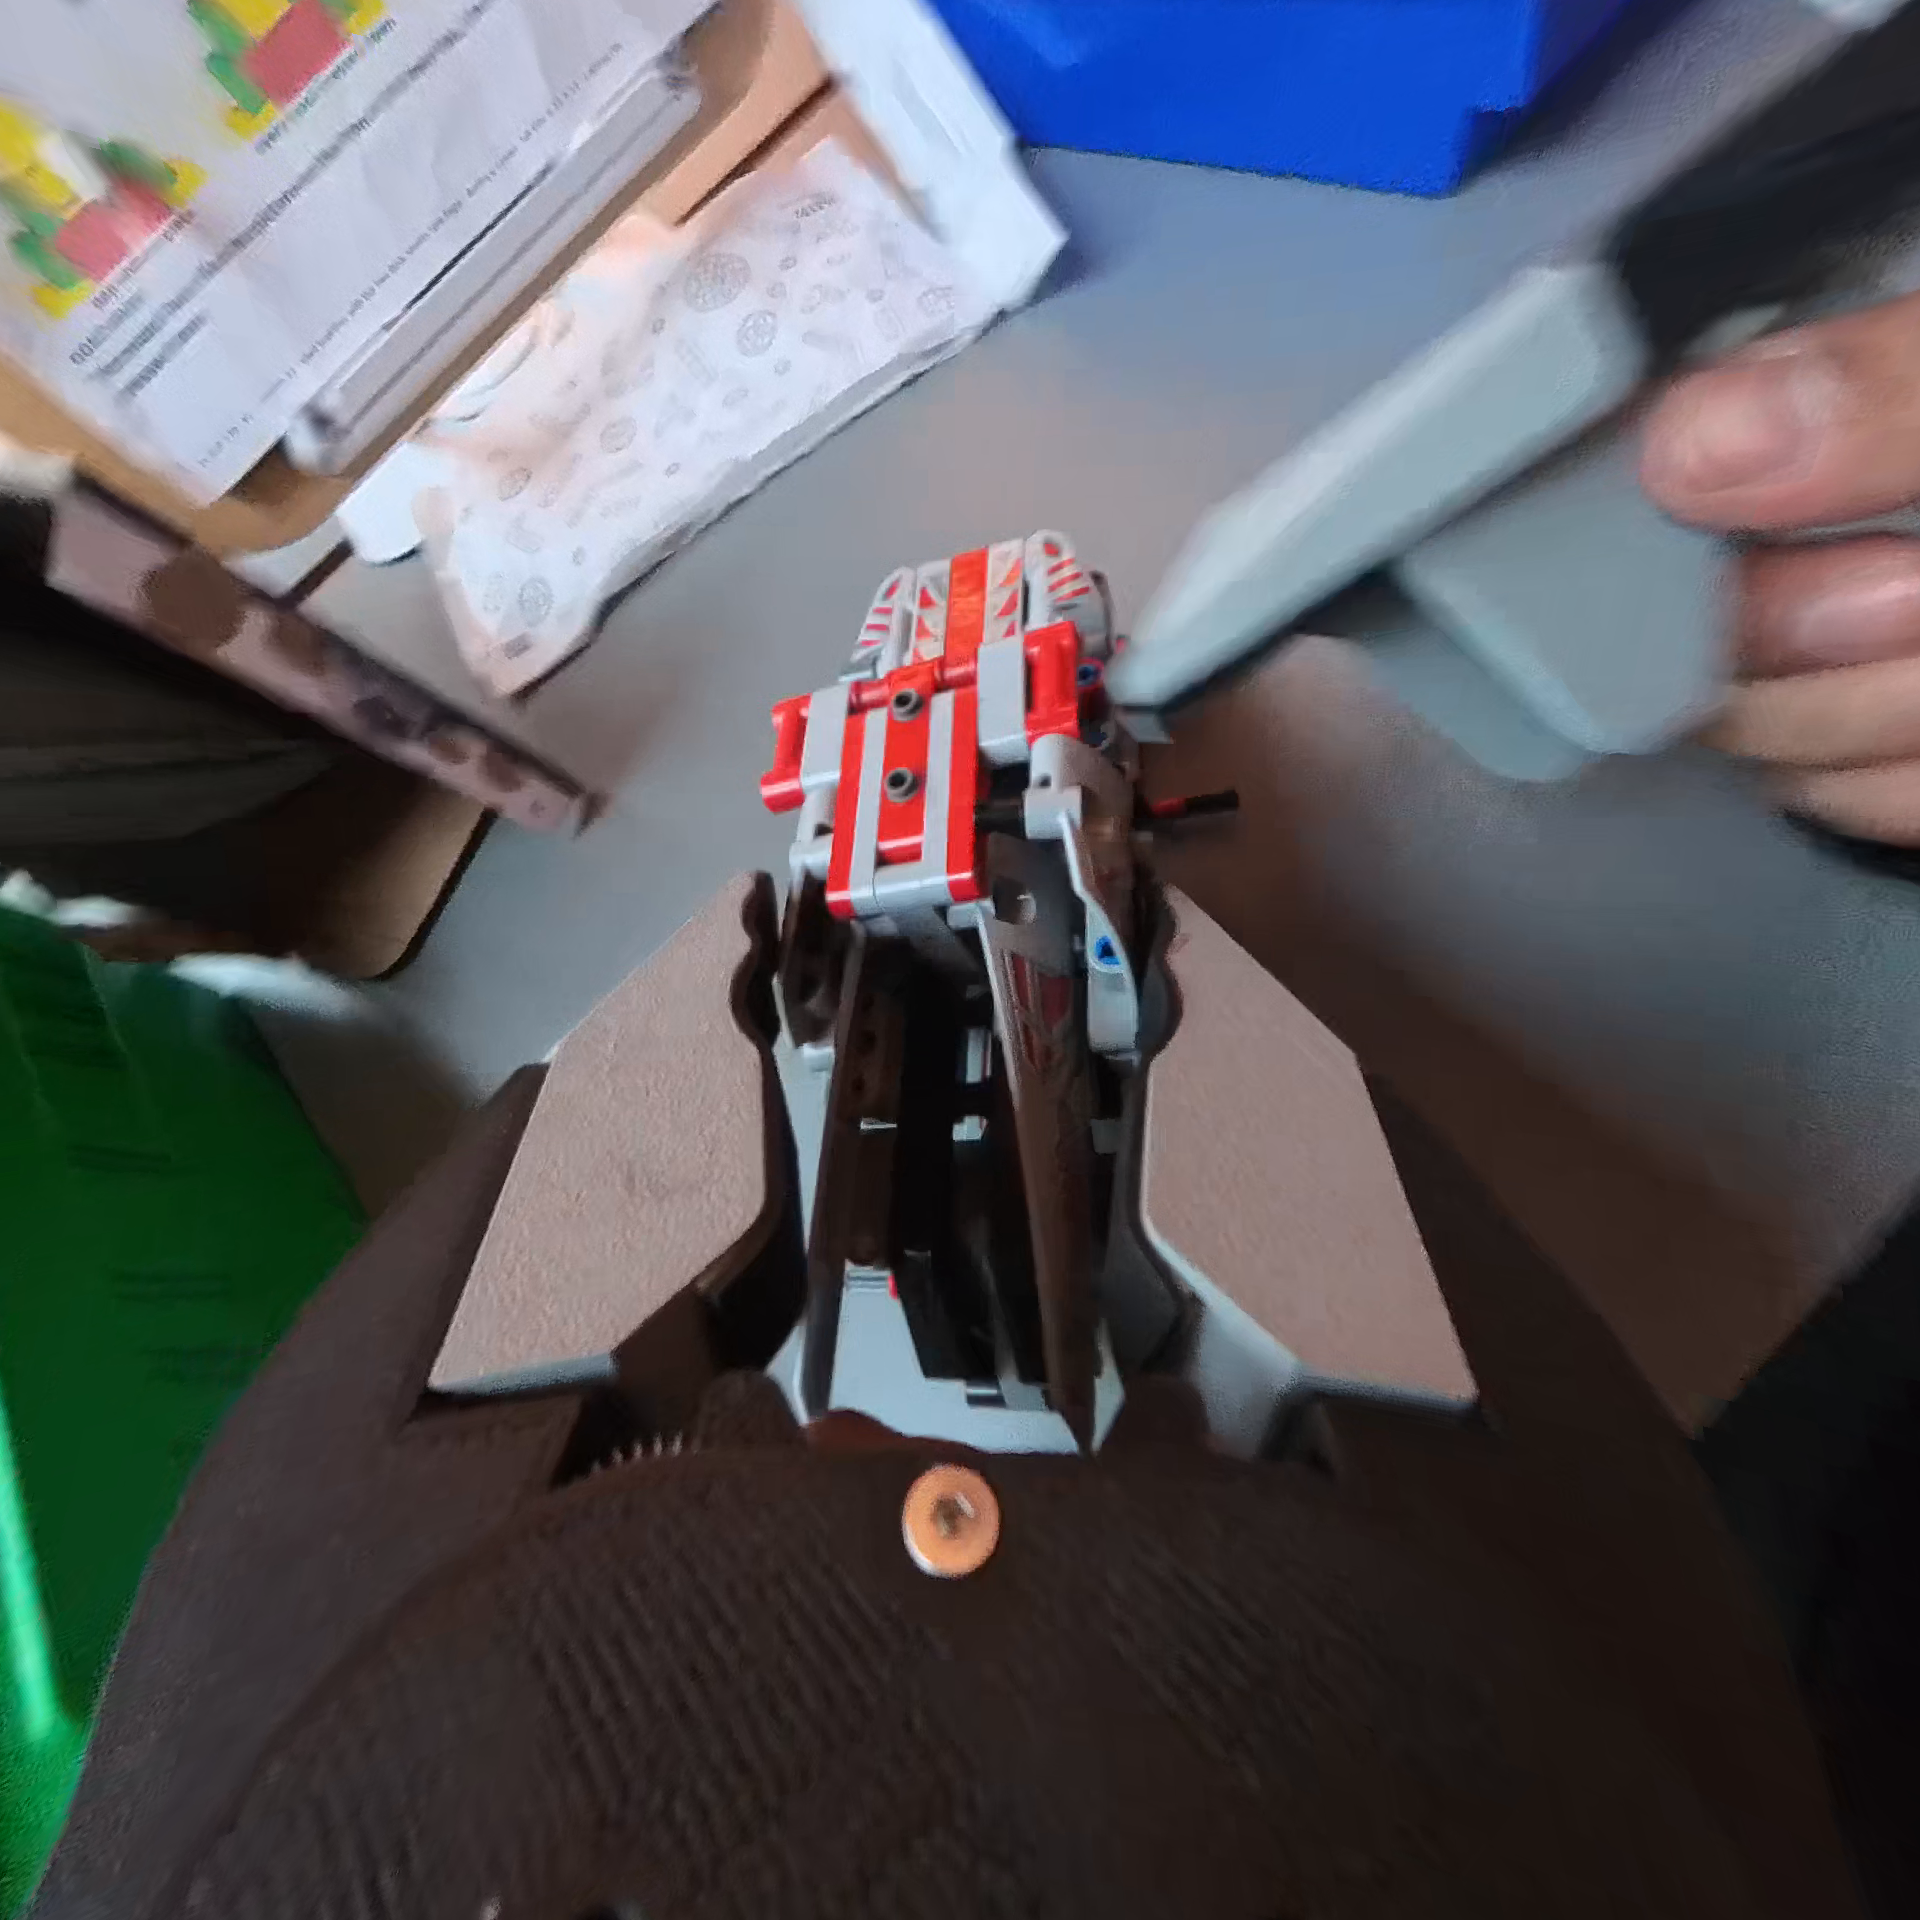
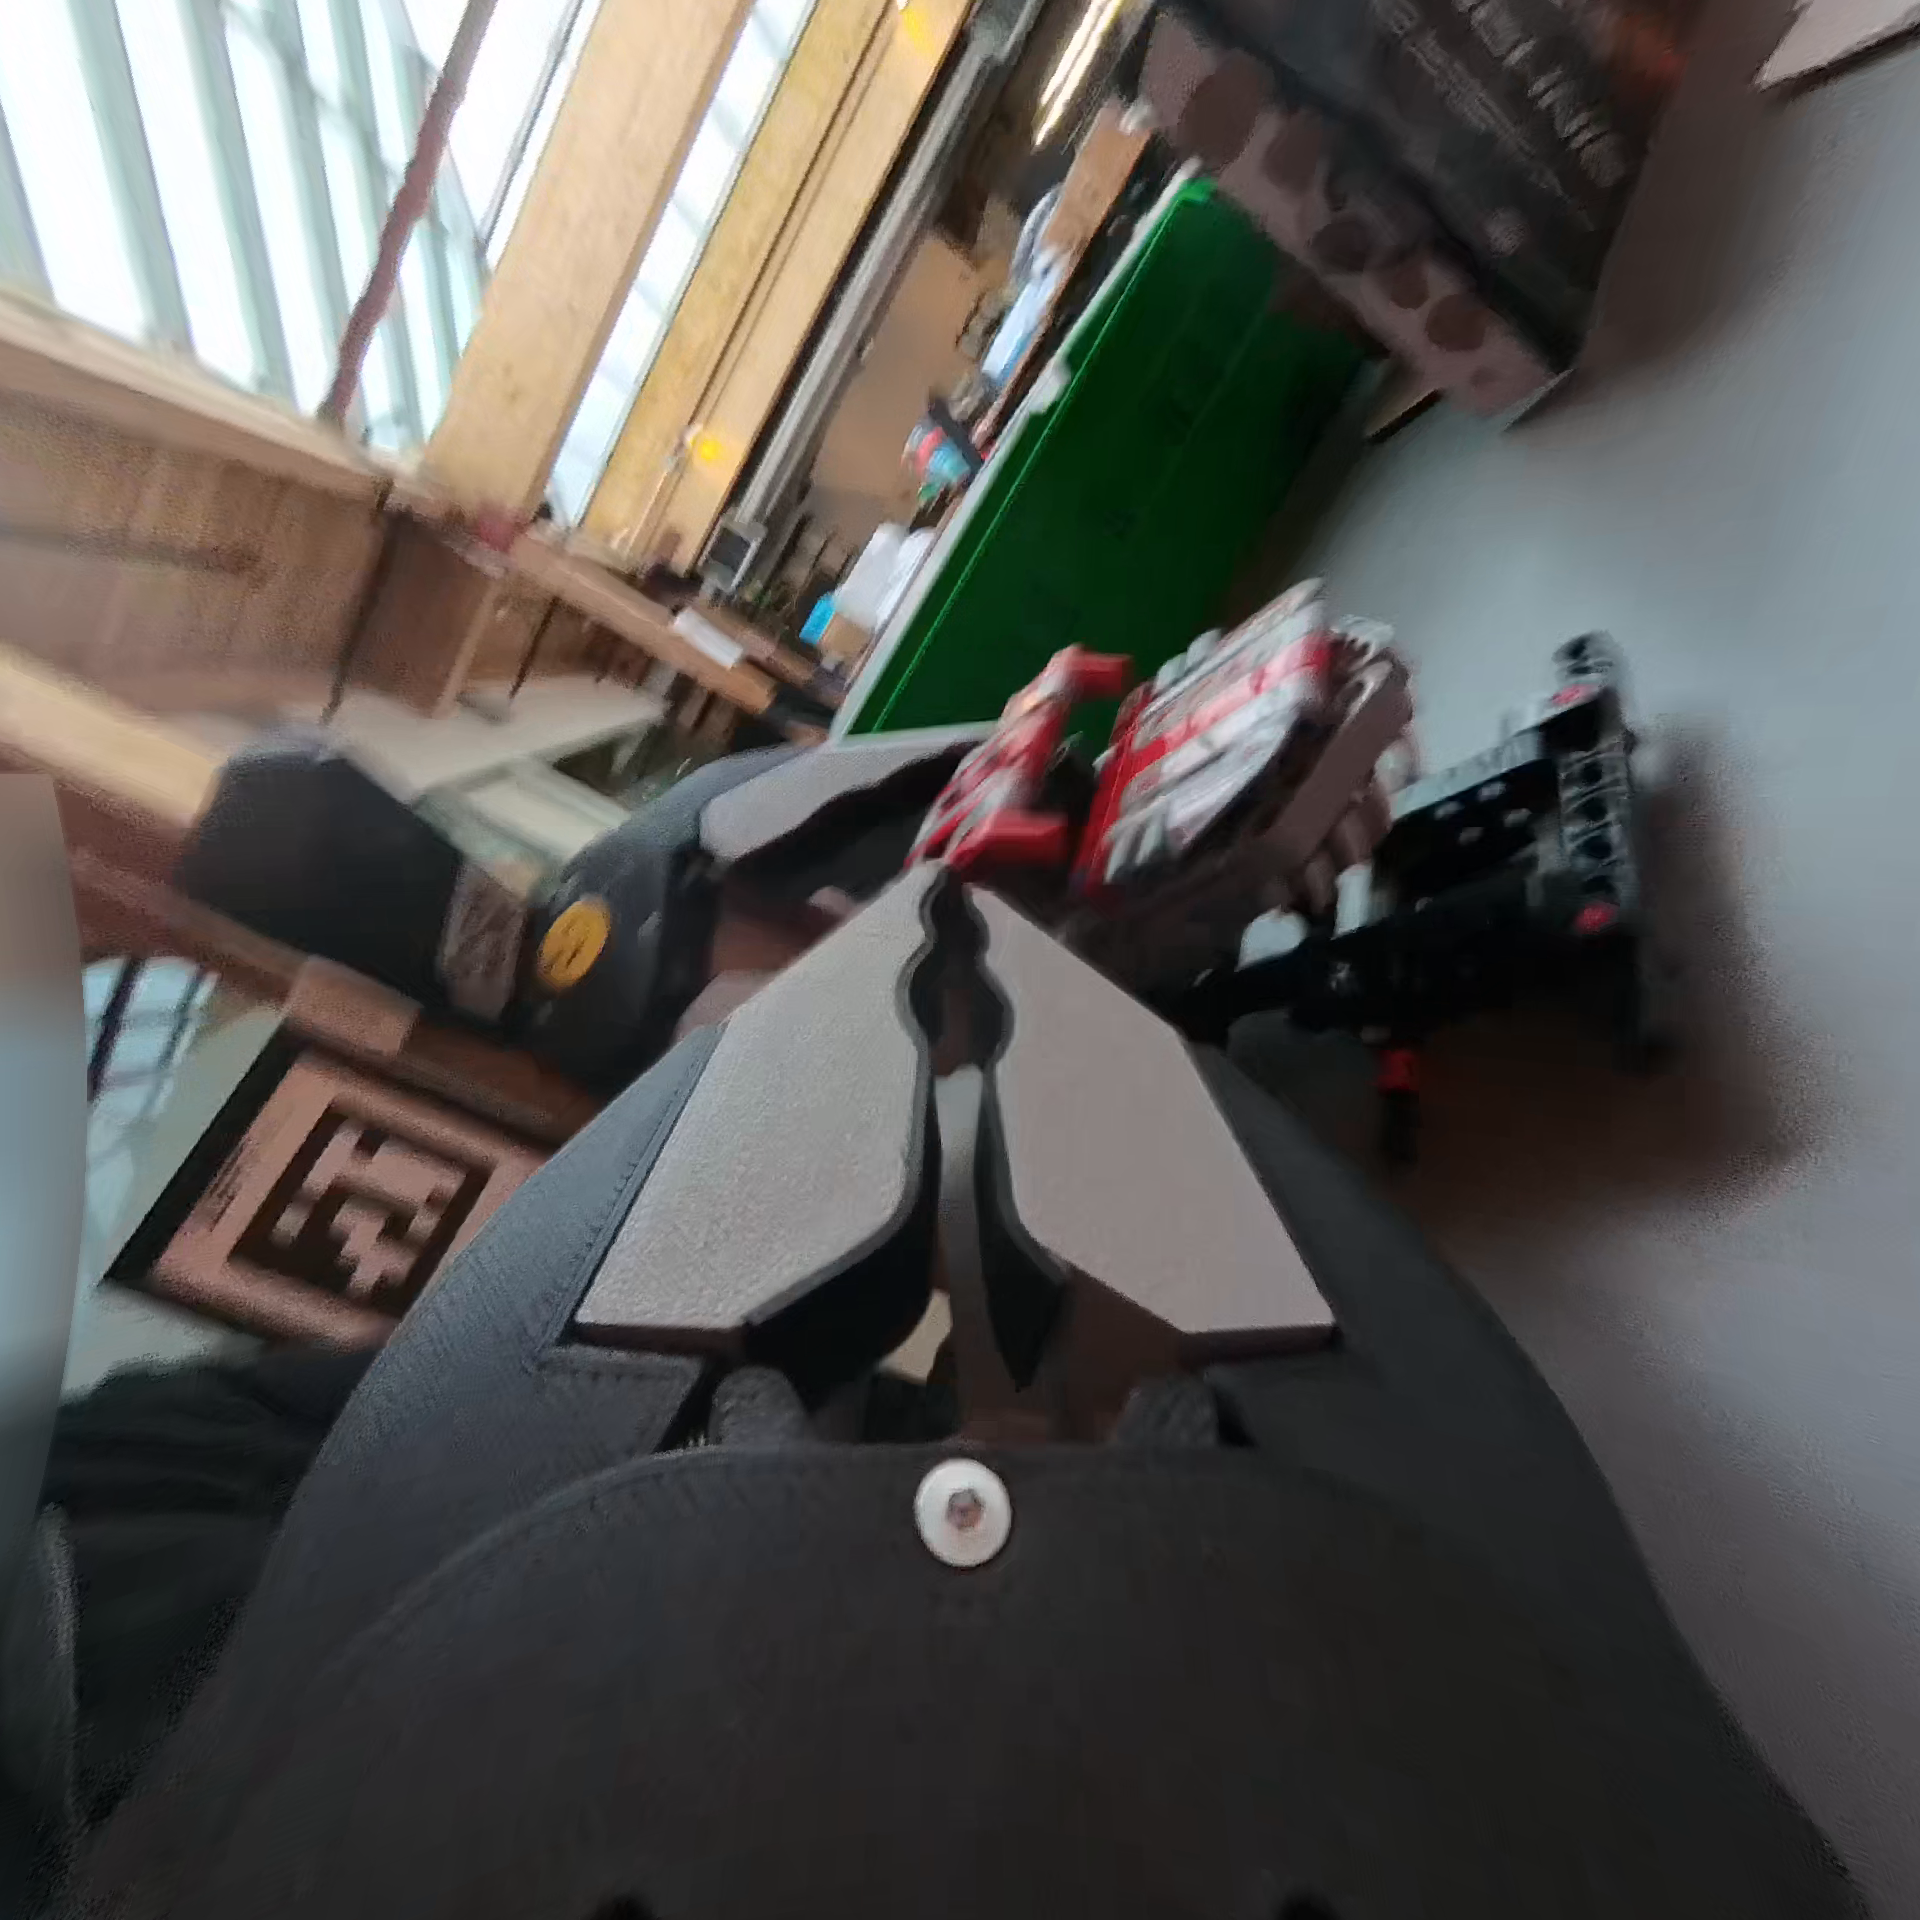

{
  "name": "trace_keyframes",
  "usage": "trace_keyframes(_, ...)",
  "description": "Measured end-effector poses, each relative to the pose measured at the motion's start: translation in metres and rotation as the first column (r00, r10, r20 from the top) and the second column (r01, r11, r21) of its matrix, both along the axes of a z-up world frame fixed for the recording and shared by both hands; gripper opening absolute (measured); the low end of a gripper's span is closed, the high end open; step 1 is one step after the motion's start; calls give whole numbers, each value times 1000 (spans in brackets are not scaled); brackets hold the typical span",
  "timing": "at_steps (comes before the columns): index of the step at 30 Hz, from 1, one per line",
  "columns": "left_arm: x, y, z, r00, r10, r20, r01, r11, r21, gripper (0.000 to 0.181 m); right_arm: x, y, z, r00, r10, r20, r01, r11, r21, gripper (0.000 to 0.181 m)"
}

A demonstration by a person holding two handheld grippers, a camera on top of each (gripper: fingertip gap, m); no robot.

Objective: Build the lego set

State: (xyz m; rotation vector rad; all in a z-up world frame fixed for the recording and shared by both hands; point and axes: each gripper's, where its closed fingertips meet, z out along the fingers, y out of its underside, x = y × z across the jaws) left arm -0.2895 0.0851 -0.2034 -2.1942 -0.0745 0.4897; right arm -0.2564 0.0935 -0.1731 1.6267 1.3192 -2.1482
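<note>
In the left wrist view my left gripper (image 1: 956, 935) is shut on a red and grey lego model (image 1: 914, 769), which sticks out forward between the fingers above the grey table (image 1: 1195, 416). The right gripper's grey finger (image 1: 1351, 540) touches the model's right side, with a person's hand (image 1: 1808, 582) behind it. In the right wrist view my right gripper (image 2: 948, 904) is shut with nothing visible between the tips, which sit close to the red model (image 2: 1195, 769). A black lego frame (image 2: 1507, 883) lies on the table beside it.
Printed instruction sheets (image 1: 312, 208) and a parts sheet (image 1: 707, 374) lie on a cardboard box at the upper left. A blue bin (image 1: 1299, 83) stands at the back and a green bin (image 1: 125, 1195) on the left. A dark set box (image 2: 1455, 187) stands near the green bin (image 2: 1122, 499). One gripper's finger ends stand about 5 cm off the other's.
</note>
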Motion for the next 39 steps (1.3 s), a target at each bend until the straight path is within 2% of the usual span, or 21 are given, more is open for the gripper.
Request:
trace_keyframes(2,-33,-13,0,993,104,-49,-104,995,9,69,13,-17,-5,990,138,12,-139,990,35,0)
trace_keyframes(4,-24,-17,1,1000,-20,14,20,1000,7,68,18,-23,-16,979,200,46,-203,975,87,0)
trace_keyframes(6,-6,-16,1,992,-114,56,113,993,11,68,12,-17,-13,983,173,52,-175,984,19,0)
trace_keyframes(8,-2,-13,0,992,-123,8,123,992,-6,69,5,-8,-5,992,124,16,-124,992,3,0)
trace_keyframes(9,-2,-14,0,993,-121,12,121,993,-10,69,3,-4,-5,996,89,-2,-89,995,55,2)
trace_keyframes(10,-2,-14,0,992,-126,26,127,992,-6,69,2,-1,-7,998,59,-25,-54,988,146,11)
trace_keyframes(11,-2,-15,0,990,-135,39,135,991,3,68,2,3,-10,998,28,-54,-13,965,263,12)
trace_keyframes(13,-1,-16,0,987,-149,65,148,989,21,69,3,9,-13,990,-27,-135,89,871,484,12)
trace_keyframes(14,0,-16,-1,986,-149,79,147,989,24,69,3,11,-13,982,-41,-184,144,795,589,12)
trace_keyframes(17,3,-15,-2,984,-150,101,148,989,23,69,-2,18,-4,931,-44,-363,341,462,819,11)
trace_keyframes(20,7,-15,-3,981,-155,115,154,988,15,70,-7,6,-3,897,97,-432,411,180,894,12)
trace_keyframes(24,11,-15,-4,973,-178,146,176,984,29,70,-14,3,-12,870,258,-420,457,-101,884,12)
trace_keyframes(27,14,-14,-5,962,-199,185,193,980,50,70,-15,3,-9,842,327,-429,503,-187,844,9)
trace_keyframes(31,15,-15,-6,957,-196,214,191,980,47,71,-16,3,1,762,429,-485,635,-349,689,26)
trace_keyframes(32,15,-15,-6,956,-193,219,188,981,45,71,-16,0,-3,750,464,-471,647,-372,665,23)
trace_keyframes(33,15,-15,-7,957,-190,219,185,982,43,71,-16,-1,-6,749,478,-459,649,-389,654,7)
trace_keyframes(36,14,-15,-7,966,-159,203,158,987,19,71,-17,-1,-6,744,476,-468,662,-435,610,6)
trace_keyframes(39,14,-8,-2,978,-121,169,115,992,45,71,-16,-3,-5,734,492,-469,673,-428,604,6)
